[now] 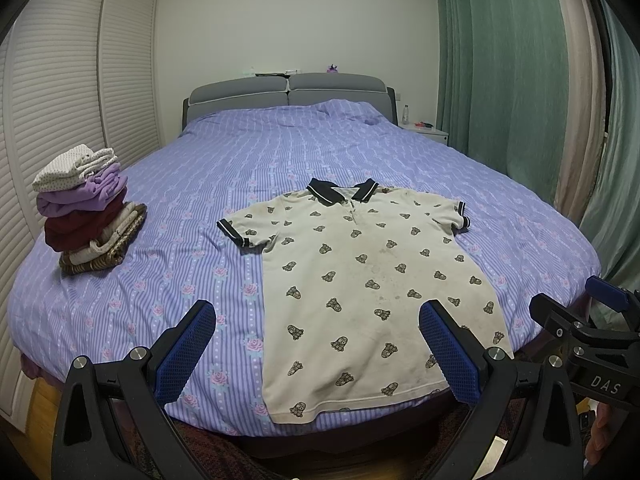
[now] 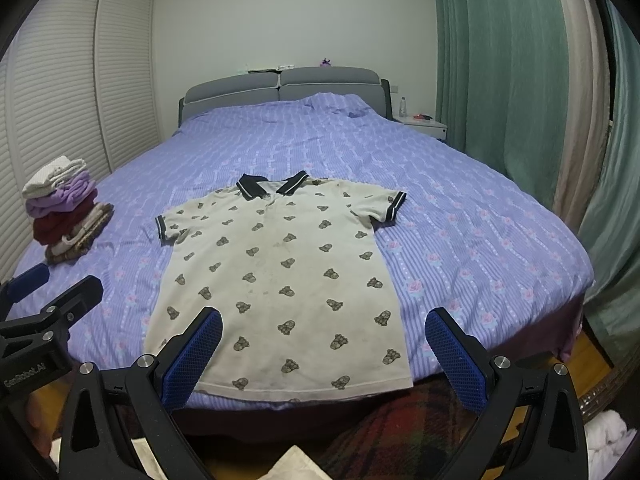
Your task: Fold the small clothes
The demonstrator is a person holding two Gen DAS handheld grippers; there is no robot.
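Polo shirt [image 1: 360, 288] spread flat, collar away, centre frame on the striped bed [image 1: 160, 280]. Left gripper [image 1: 316, 352] and right gripper [image 2: 324, 354] level at lower frame, hovering by the hem, fingers [image 2: 192, 356] wide apart, empty. Folded pile [image 1: 86, 208] at left edge.

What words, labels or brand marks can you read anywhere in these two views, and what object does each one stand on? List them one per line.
"DAS" – white letters on the black body of the right gripper, in the left wrist view.
"GenRobot.AI" – on the black body of the left gripper, in the right wrist view.
Polo shirt: printed figures only, no readable text.
Bottle on the nightstand: label too small to read.
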